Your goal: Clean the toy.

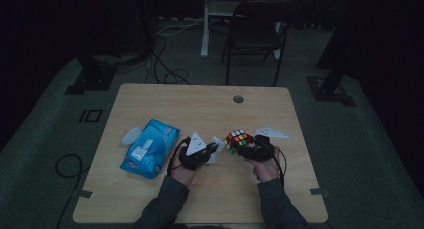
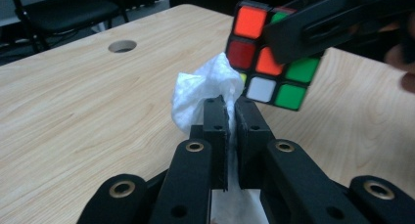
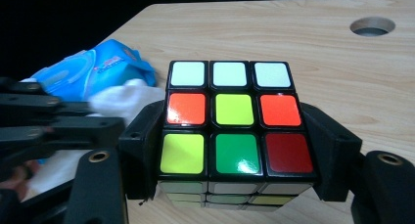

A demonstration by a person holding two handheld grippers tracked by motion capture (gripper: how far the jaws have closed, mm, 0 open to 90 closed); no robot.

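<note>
A scrambled Rubik's cube (image 1: 238, 139) is held above the table, with my right gripper (image 1: 248, 148) shut on its two sides. The right gripper view looks down on the cube (image 3: 234, 117) between the black jaws. My left gripper (image 1: 214, 150) is shut on a crumpled white wipe (image 2: 203, 94), which pokes up past the jaws. That wipe (image 1: 217, 148) sits right beside the cube (image 2: 266, 62), at its lower left corner; whether they touch I cannot tell. The other hand's gripper (image 3: 58, 123) shows at the left of the right gripper view.
A blue pack of wet wipes (image 1: 150, 148) lies on the wooden table (image 1: 165, 101) left of my hands, its white lid (image 1: 131, 135) flipped open. A cable hole (image 1: 238, 99) sits near the far edge. A black chair (image 1: 255, 34) stands beyond the table.
</note>
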